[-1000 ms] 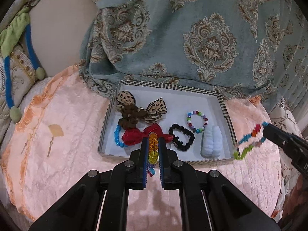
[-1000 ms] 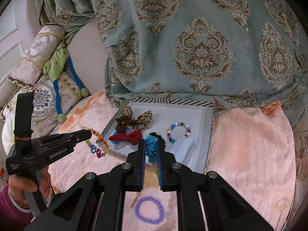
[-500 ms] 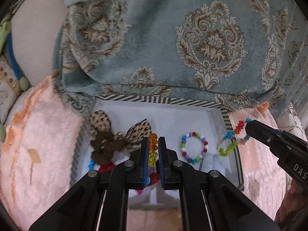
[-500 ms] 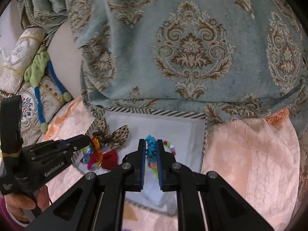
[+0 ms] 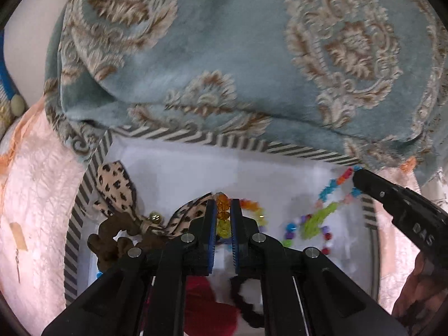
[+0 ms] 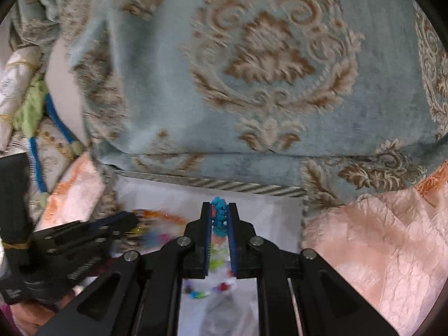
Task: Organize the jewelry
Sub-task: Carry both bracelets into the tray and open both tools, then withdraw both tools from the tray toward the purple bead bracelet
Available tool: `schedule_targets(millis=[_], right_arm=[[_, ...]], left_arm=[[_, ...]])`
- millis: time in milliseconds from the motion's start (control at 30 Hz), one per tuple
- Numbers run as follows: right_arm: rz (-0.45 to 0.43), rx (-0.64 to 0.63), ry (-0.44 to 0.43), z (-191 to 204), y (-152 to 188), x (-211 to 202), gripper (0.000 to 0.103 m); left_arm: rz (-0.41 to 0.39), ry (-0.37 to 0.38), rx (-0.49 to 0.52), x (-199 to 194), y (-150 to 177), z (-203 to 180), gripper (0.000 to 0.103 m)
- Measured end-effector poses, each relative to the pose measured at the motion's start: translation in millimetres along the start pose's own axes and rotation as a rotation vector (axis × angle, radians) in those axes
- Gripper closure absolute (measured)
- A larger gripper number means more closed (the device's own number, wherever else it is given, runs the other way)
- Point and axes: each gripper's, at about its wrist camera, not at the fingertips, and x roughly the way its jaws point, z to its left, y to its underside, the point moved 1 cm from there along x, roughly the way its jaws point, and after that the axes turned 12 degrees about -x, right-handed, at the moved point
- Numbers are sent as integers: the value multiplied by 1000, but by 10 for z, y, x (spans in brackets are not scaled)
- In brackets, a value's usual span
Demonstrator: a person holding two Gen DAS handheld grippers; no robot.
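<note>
My left gripper (image 5: 223, 205) is shut on a bracelet of orange and yellow beads (image 5: 222, 212), held over the white tray with the striped rim (image 5: 196, 137). My right gripper (image 6: 218, 210) is shut on a chain of blue, orange and green beads (image 6: 219, 214), which hangs over the tray's right side (image 5: 330, 210). In the left wrist view the right gripper (image 5: 361, 177) reaches in from the right. In the right wrist view the left gripper (image 6: 128, 219) is blurred at the left. Inside the tray lie a leopard-print bow (image 5: 117, 187), a red bow (image 5: 210, 308), a black scrunchie (image 5: 246, 305) and a multicolour bead bracelet (image 5: 324, 236).
A blue-grey patterned blanket (image 5: 238, 56) drapes down to the tray's far rim. Pink quilted bedding (image 6: 378, 238) spreads on both sides of the tray. Cushions with green and blue cords (image 6: 33, 117) lie at the far left. A hand (image 5: 417, 294) holds the right gripper.
Both grippers have moved forward and down over the tray with their bead strings still held. The tray now fills the lower part of both views, and the bedding in front has passed out of sight.
</note>
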Motion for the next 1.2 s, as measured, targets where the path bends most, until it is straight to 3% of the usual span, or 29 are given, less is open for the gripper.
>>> schedule_targets(millis=[167, 267, 333, 400, 1000, 1200], right_arm=[[61, -7, 59, -88, 138, 217, 92], [74, -24, 47, -44, 211, 264, 90], [93, -34, 56, -6, 250, 283, 73], [88, -40, 54, 21, 271, 254, 71], [-3, -41, 47, 548, 672, -676, 48], [-25, -24, 27, 733, 843, -905, 47]], left_arm=[[33, -11, -34, 117, 74, 126, 103], [40, -16, -52, 114, 109, 168, 102], [44, -17, -55, 94, 127, 191, 90], [45, -15, -56, 31, 152, 216, 88], [-41, -79, -20, -739, 622, 292, 87], [-75, -74, -16, -1002, 784, 342, 87]])
